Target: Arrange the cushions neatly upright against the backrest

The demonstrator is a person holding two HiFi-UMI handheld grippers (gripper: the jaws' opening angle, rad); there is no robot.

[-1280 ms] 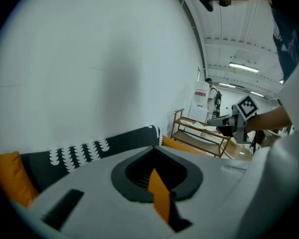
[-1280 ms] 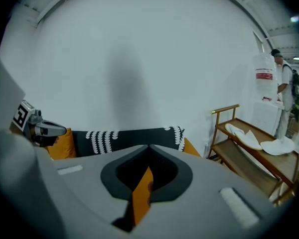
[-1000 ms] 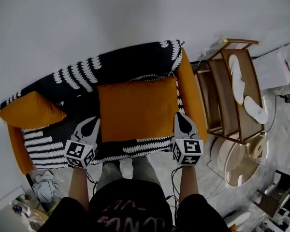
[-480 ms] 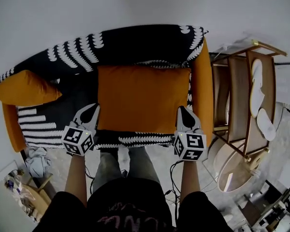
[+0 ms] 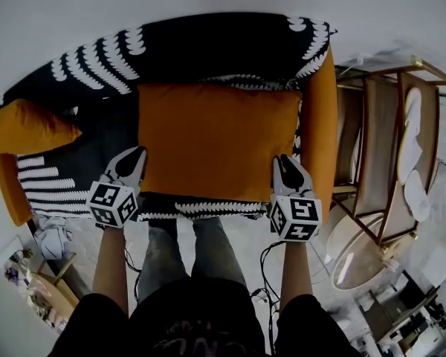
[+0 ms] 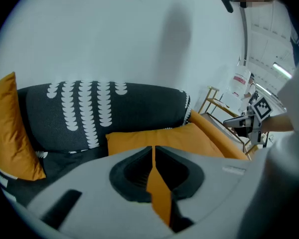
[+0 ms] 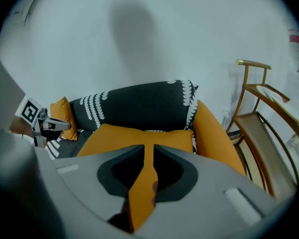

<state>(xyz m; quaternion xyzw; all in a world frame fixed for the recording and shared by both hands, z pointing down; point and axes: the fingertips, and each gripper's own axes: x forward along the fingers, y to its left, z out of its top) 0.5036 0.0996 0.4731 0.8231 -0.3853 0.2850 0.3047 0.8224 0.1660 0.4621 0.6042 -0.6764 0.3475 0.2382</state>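
Note:
A large orange cushion (image 5: 215,143) lies across the sofa seat, its far edge near the black backrest with white leaf print (image 5: 193,50). My left gripper (image 5: 130,162) is shut on the cushion's near left corner, and orange fabric (image 6: 179,138) is pinched in the left gripper (image 6: 153,151). My right gripper (image 5: 286,166) is at the near right corner. Its jaws are opening, with the cushion's fabric (image 7: 134,136) still between them in the right gripper (image 7: 148,151). A second orange cushion (image 5: 26,129) leans upright at the sofa's left end.
The sofa's orange right armrest (image 5: 320,125) is close beside my right gripper. Right of the sofa stands a wooden rack (image 5: 386,147) with white slippers (image 5: 412,125) on it. Clutter (image 5: 52,240) lies on the floor at the left. The person's legs (image 5: 178,244) stand at the seat front.
The large cushion fills more of the view and its far edge lies closer to the backrest. Both grippers have stayed on its near corners.

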